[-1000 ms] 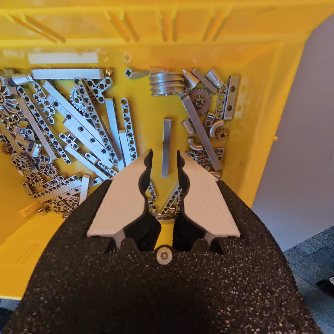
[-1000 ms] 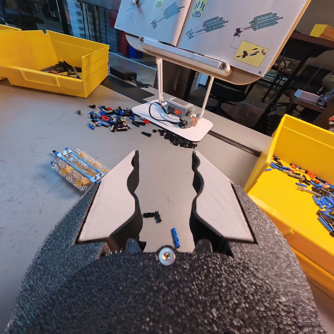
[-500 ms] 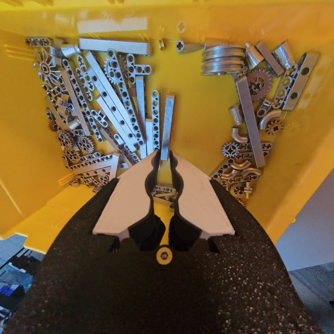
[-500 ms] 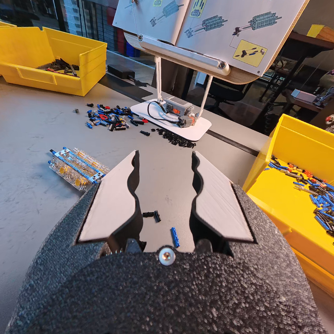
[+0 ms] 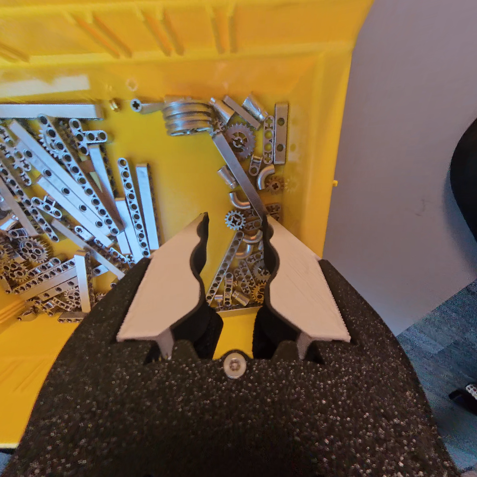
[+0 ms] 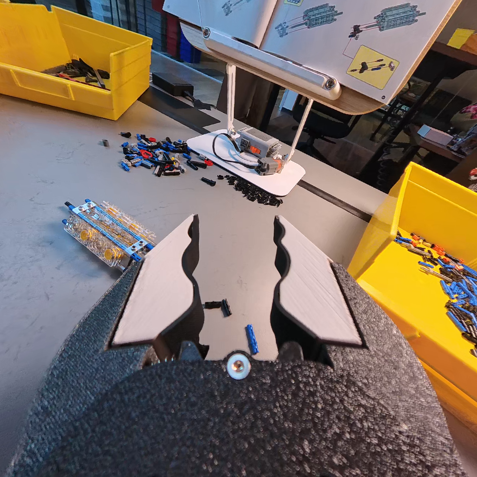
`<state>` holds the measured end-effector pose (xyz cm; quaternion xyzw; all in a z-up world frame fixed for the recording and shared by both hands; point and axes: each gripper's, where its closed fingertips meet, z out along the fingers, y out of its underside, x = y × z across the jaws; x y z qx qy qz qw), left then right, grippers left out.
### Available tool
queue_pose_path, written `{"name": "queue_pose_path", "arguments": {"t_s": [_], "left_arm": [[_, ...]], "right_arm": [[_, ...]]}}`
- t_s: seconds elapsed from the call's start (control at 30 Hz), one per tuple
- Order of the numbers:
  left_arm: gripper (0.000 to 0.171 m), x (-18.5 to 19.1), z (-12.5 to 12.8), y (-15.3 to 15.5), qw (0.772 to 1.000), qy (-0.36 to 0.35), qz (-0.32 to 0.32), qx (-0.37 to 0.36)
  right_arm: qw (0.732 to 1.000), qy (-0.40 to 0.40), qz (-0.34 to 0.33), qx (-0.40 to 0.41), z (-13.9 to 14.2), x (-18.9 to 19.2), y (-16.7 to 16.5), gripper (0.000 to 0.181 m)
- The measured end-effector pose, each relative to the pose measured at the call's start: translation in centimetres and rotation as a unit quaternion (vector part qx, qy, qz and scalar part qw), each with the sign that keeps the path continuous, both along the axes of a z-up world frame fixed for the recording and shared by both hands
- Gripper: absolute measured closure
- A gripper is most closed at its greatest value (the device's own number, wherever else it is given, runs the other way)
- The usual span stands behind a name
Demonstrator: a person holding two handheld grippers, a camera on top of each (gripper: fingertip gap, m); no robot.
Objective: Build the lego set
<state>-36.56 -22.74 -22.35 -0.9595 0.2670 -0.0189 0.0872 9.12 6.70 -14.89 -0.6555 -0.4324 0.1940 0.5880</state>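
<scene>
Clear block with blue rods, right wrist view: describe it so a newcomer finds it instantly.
Start at the grey table and look just beyond the right gripper, off its left finger. The clear block lies flat there, alone. Unlike the loose pile of small parts farther back, it is one assembled piece: transparent, yellow discs inside, blue rods lengthwise.

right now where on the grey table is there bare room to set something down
Free: the wide grey table stretch left of the clear engine block, and the strip ahead of the right gripper up to the black pins. Crowded: the mixed pin pile, the stand base, and the yellow bin at right.
</scene>
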Motion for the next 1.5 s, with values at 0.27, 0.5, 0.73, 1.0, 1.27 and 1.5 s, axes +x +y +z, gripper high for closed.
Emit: {"name": "queue_pose_path", "arguments": {"t_s": [0.27, 0.5, 0.73, 1.0, 1.27, 1.5], "left_arm": [[0.142, 0.3, -1.0, 0.7, 0.999, 0.026, -0.040, -0.018], [0.167, -2.0, -0.7, 1.5, 0.997, 0.055, -0.044, -0.010], [0.166, -5.6, 1.9, 3.1, 0.994, 0.097, 0.002, 0.054], [0.154, -5.9, 2.2, -1.0, 0.996, 0.079, 0.008, -0.037], [0.145, -4.3, -0.4, -4.8, 0.983, 0.069, -0.015, -0.168], [0.161, -4.9, -0.9, -3.0, 0.985, 0.083, -0.036, -0.145]], "right_arm": [[1.000, -0.015, -0.006, 0.005, -0.4, -0.2, 0.0, 0.125], [0.999, -0.032, -0.007, 0.001, -0.9, -0.5, 0.1, 0.125], [0.999, -0.037, -0.008, -0.006, -1.1, -0.7, 0.4, 0.125], [0.998, -0.004, 0.069, -0.011, 0.9, -2.5, -2.0, 0.124], [0.996, -0.009, 0.092, -0.008, 1.1, -3.5, -2.6, 0.123], [0.997, -0.009, 0.080, -0.012, 0.7, -2.9, -2.6, 0.124]]}}
